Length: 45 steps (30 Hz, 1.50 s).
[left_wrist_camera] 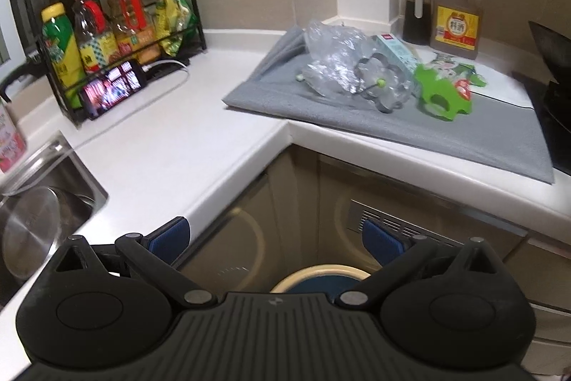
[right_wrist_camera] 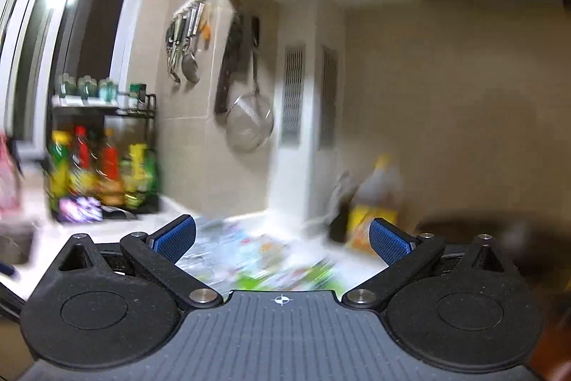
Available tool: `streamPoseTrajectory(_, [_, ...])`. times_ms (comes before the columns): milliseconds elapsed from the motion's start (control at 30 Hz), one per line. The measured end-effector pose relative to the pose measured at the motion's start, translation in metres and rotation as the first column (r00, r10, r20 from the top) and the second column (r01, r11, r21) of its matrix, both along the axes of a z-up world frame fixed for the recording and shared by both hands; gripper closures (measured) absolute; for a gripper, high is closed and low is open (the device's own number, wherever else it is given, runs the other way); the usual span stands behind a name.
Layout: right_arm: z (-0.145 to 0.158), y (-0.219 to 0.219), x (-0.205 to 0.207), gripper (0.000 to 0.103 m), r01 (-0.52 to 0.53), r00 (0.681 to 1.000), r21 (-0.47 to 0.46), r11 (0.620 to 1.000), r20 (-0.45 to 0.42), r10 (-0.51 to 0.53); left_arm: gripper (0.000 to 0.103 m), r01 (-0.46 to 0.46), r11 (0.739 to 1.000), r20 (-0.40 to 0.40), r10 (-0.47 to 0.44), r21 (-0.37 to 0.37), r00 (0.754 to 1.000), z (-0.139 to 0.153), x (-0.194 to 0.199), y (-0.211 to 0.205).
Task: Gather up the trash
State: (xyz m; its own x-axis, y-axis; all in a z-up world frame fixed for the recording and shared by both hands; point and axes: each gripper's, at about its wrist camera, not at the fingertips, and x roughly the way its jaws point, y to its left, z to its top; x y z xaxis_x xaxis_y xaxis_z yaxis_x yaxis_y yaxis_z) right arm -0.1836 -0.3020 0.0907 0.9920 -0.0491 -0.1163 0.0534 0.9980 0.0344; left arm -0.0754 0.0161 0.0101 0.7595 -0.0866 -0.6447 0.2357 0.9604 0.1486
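A crumpled clear plastic bag (left_wrist_camera: 332, 54), a pale green carton (left_wrist_camera: 394, 54) and green printed wrappers (left_wrist_camera: 453, 81) lie on a grey mat (left_wrist_camera: 392, 124) on the white counter, with a metal flower-shaped ring (left_wrist_camera: 383, 84) among them. My left gripper (left_wrist_camera: 276, 240) is open and empty, below the counter edge, above a round bin (left_wrist_camera: 321, 277) with a cream rim. My right gripper (right_wrist_camera: 282, 236) is open and empty; its view is blurred, with a smear of colourful trash (right_wrist_camera: 257, 256) just beyond the fingers.
A black rack (left_wrist_camera: 107, 24) of bottles stands at the back left, a lit phone (left_wrist_camera: 114, 88) leaning on it. A steel sink (left_wrist_camera: 39, 202) with a pot is at the left. A dark bottle (left_wrist_camera: 417, 11), an oil jug (left_wrist_camera: 456, 9) and a wok (left_wrist_camera: 549, 59) are at the right.
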Motion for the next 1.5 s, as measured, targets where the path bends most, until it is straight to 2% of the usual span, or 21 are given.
streamPoseTrajectory(67, [-0.015, 0.010, 0.002, 0.000, -0.040, 0.999, 0.049, 0.998, -0.017, 0.041, 0.000, 0.009, 1.000, -0.003, -0.009, 0.005, 1.000, -0.002, -0.001, -0.001])
streamPoseTrajectory(167, [-0.029, 0.028, 0.011, 0.000, -0.056, 0.996, 0.049, 0.997, -0.060, 0.059, 0.000, 0.017, 1.000, 0.025, -0.017, -0.015, 1.000, -0.002, -0.003, 0.002])
streamPoseTrajectory(333, [-0.043, 0.042, 0.020, 0.000, -0.015, 0.996, 0.060, 0.998, -0.091, 0.021, 0.000, 0.007, 0.998, -0.007, -0.008, -0.060, 1.000, -0.007, 0.001, 0.008])
streamPoseTrajectory(500, [-0.055, 0.051, 0.025, 0.000, 0.015, 0.990, 0.050, 0.999, -0.142, -0.008, 0.000, -0.001, 1.000, -0.019, 0.001, 0.012, 1.000, -0.017, -0.001, 0.002])
streamPoseTrajectory(600, [-0.061, 0.052, 0.024, 0.000, 0.015, 0.986, 0.069, 0.997, -0.168, -0.004, 0.000, -0.004, 1.000, -0.008, 0.004, 0.023, 1.000, -0.018, 0.000, 0.004])
streamPoseTrajectory(800, [-0.063, 0.053, 0.025, 0.000, 0.011, 0.984, 0.083, 0.997, -0.180, 0.004, 0.000, -0.013, 1.000, -0.014, 0.013, -0.007, 1.000, -0.014, 0.001, 0.008])
streamPoseTrajectory(1133, [-0.065, 0.046, 0.030, 0.000, 0.023, 0.978, 0.141, 0.990, -0.210, 0.007, 0.000, -0.008, 1.000, -0.014, 0.008, 0.010, 1.000, -0.014, 0.002, 0.003])
streamPoseTrajectory(1500, [-0.072, 0.045, 0.037, 0.000, 0.026, 0.972, 0.143, 0.989, -0.233, 0.008, 0.000, -0.016, 0.999, -0.044, 0.018, 0.033, 0.999, -0.021, 0.010, -0.001])
